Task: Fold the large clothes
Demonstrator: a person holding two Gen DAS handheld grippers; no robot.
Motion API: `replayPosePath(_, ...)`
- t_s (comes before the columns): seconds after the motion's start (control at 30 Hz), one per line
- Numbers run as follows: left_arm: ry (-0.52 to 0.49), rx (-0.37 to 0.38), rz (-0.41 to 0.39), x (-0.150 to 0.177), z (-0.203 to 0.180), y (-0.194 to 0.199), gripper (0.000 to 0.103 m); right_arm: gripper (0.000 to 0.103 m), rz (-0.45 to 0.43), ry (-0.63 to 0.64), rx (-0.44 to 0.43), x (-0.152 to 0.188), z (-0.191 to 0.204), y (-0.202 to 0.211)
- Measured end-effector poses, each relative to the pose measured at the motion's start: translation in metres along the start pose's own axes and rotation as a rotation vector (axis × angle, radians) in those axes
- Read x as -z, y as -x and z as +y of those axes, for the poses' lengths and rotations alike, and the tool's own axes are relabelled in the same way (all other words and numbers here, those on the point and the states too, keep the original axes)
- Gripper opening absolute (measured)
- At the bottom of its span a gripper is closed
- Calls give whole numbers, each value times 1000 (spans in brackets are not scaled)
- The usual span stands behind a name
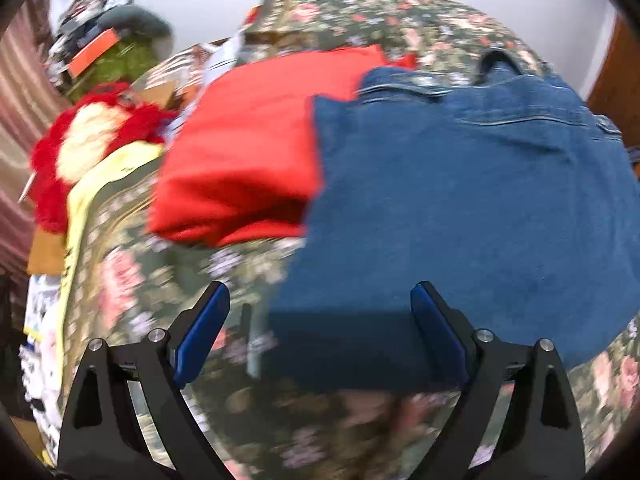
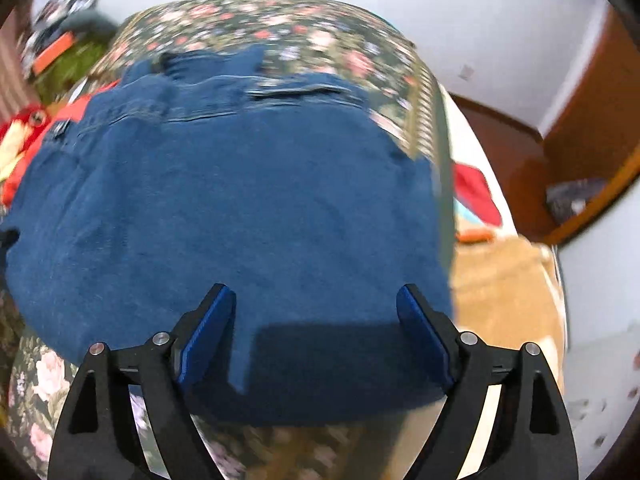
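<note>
Folded blue jeans (image 1: 472, 208) lie flat on a floral bedspread (image 1: 132, 280), waistband at the far side. A folded red garment (image 1: 248, 152) rests just left of the jeans. My left gripper (image 1: 320, 300) stands open above the jeans' near left corner, nothing pressed between its blue pads (image 1: 204, 332). In the right wrist view the same jeans (image 2: 240, 216) fill the middle. My right gripper (image 2: 316, 300) hangs open over their near right edge, pads apart and holding nothing.
A red and cream fluffy item (image 1: 80, 144) and a yellow cloth (image 1: 100, 184) lie at the bed's left side, with cluttered things (image 1: 104, 40) behind. Right of the bed are a tan cloth (image 2: 504, 288), a red item (image 2: 476, 192) and wooden furniture (image 2: 592, 140).
</note>
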State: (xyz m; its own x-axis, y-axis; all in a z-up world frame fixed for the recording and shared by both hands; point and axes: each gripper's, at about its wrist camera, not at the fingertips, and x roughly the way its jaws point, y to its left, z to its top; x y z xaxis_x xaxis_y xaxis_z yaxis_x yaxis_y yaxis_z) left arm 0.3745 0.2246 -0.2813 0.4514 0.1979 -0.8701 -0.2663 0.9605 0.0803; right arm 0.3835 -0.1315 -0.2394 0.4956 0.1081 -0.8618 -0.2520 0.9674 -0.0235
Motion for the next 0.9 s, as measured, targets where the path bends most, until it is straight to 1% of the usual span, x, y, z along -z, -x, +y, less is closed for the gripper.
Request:
replayPosePath(0.03, 27, 0, 11, 3, 10, 2, 93, 83, -2, -9, -2, 2, -3, 3)
replayPosePath(0.07, 62, 15, 23, 7, 22, 5, 93, 83, -5, -18, -5, 5, -6, 7)
replayPosePath(0.17, 157, 39, 47, 15, 47, 14, 93, 83, -19, -43, 54, 10, -10, 17)
replayPosePath(0.2, 188, 39, 46, 19, 56, 18, 93, 83, -17, -51, 61, 11, -11, 20)
replayPosePath(0.3, 252, 29, 32, 26, 73, 32, 93, 83, -19, -85, 28, 15, -14, 33)
replayPosePath(0.37, 275, 48, 27, 29, 79, 42, 93, 83, -35, -101, 12, 16, -15, 43)
replayPosePath(0.4, 284, 71, 26, 32, 80, 47, 93, 83, -47, -109, 5, 16, -14, 48)
replayPosePath(0.5, 335, 178, 28, 39, 74, 53, 93, 83, -58, -139, -33, 15, -10, 54)
replayPosePath(0.57, 360, 289, 56, 43, 65, 49, 93, 83, -59, -149, -61, 17, -4, 55)
replayPosePath(0.6, 375, 361, 76, 46, 56, 44, 93, 83, -56, -150, -75, 18, 1, 55)
replayPosePath(0.7, 397, 514, 126, 52, 34, 30, 93, 83, -52, -115, -87, 22, 16, 55)
replayPosePath(0.8, 440, 621, 159, 52, 19, 13, 93, 83, -76, -59, -46, 24, 30, 57)
replayPosePath(0.9, 514, 669, 171, 52, 17, -5, 93, 83, -87, -26, -34, 23, 38, 57)
